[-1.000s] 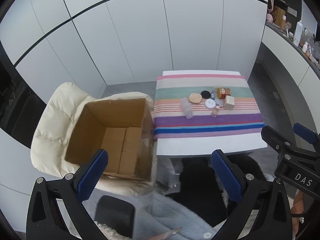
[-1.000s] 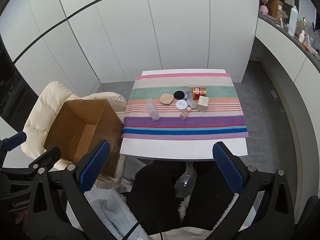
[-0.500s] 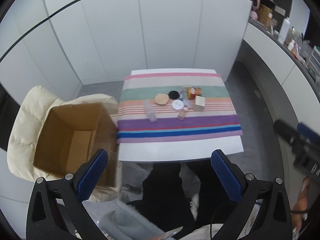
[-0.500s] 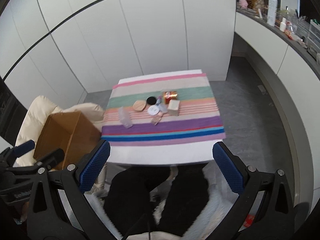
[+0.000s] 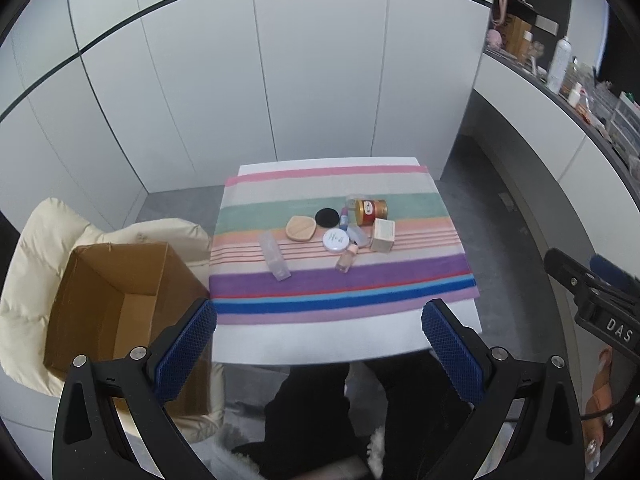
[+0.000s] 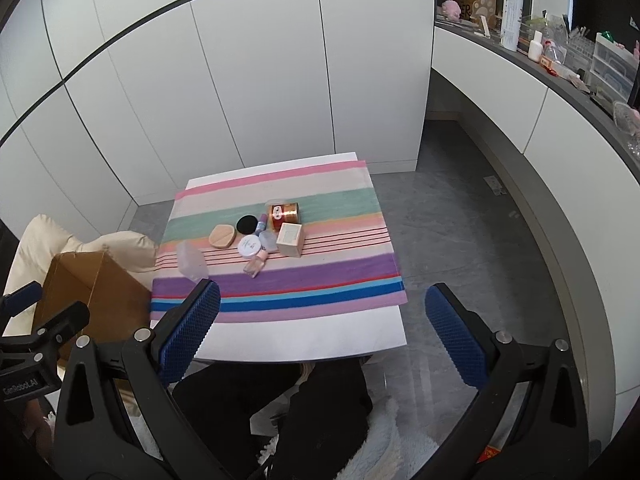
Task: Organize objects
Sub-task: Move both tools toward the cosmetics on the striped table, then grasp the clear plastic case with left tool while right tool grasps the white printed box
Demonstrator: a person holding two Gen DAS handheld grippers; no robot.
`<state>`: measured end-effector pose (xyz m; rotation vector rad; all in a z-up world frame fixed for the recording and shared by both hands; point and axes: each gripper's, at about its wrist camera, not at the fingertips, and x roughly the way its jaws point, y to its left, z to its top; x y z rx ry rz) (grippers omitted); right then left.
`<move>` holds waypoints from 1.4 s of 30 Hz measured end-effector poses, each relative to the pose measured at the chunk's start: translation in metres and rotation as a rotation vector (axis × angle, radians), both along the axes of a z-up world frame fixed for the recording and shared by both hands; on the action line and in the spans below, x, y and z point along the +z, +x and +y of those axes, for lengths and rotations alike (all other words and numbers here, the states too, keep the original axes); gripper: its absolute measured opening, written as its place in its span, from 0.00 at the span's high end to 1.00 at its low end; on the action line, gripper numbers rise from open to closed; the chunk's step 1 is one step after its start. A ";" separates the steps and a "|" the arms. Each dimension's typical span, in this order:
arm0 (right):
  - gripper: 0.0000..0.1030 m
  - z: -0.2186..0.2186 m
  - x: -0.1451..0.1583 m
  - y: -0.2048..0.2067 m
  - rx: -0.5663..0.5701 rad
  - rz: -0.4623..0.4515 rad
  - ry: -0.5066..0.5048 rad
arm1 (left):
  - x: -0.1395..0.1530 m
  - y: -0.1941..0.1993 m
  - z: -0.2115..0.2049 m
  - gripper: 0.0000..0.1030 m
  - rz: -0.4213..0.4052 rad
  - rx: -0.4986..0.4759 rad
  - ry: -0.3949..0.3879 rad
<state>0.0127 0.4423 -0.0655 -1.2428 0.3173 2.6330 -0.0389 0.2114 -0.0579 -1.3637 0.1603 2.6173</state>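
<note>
Hovering well short of the table, the left gripper [image 5: 319, 354] and right gripper [image 6: 322, 334] gape wide, holding nothing. Cosmetics cluster mid-cloth; the cardboard box [image 5: 108, 312] sits left. The clear bottle [image 5: 274, 255] looks light, slippery: grip its flat sides.

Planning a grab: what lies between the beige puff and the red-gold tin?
In the left wrist view, a black round pad lies between beige puff and tin.
</note>
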 end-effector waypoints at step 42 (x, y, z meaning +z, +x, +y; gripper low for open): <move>0.05 -0.028 -0.312 -0.256 0.083 -0.154 0.054 | -0.332 -0.257 -0.048 0.30 -0.305 0.263 0.109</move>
